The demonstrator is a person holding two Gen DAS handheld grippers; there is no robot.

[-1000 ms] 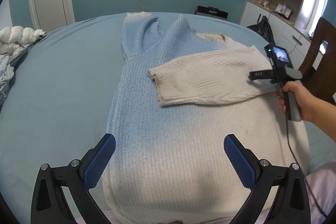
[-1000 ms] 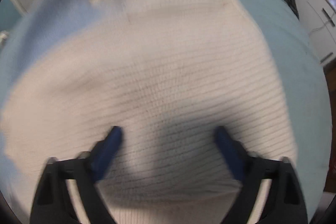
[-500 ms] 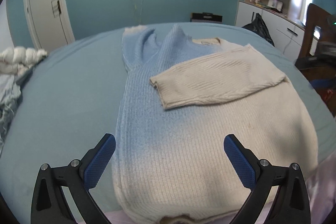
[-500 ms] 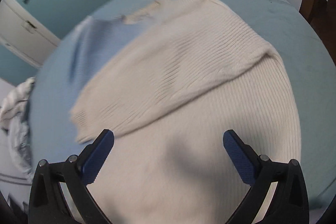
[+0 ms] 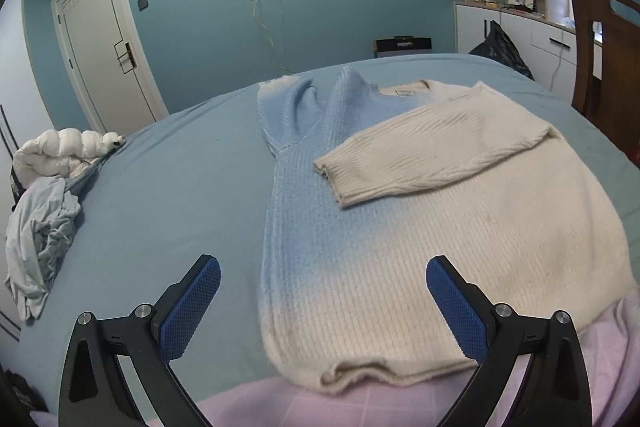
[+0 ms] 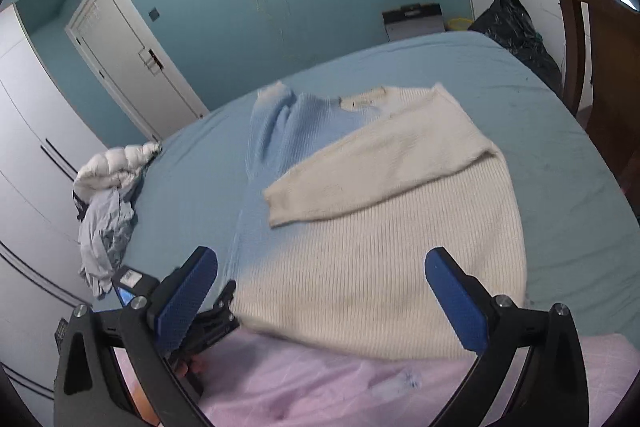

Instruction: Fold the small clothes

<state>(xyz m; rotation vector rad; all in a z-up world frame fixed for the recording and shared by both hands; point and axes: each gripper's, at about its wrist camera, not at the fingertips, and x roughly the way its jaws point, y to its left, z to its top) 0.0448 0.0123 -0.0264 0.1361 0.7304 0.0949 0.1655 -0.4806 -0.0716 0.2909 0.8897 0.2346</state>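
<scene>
A knit sweater (image 5: 420,247), blue on its left and cream on its right, lies flat on the blue bed (image 5: 168,195). Its cream sleeve (image 5: 432,155) is folded across the chest; the blue sleeve (image 5: 286,107) lies folded up by the collar. My left gripper (image 5: 322,301) hovers open over the sweater's hem, holding nothing. The right wrist view shows the same sweater (image 6: 384,255) with the cream sleeve (image 6: 372,179) across it. My right gripper (image 6: 320,297) is open above the hem, empty. The left gripper's body (image 6: 180,307) appears at the lower left of that view.
A pile of pale clothes (image 5: 44,227) and a white puffy jacket (image 5: 60,151) sit at the bed's left edge. A pink cloth (image 6: 360,383) covers the near edge. A wooden chair (image 5: 600,59) and white cabinets (image 5: 516,23) stand on the right; a door (image 5: 104,47) is at the far left.
Both grippers have drawn back and risen from the sweater toward the near bed edge. The right gripper left the folded cream sleeve, which now lies still across the chest.
</scene>
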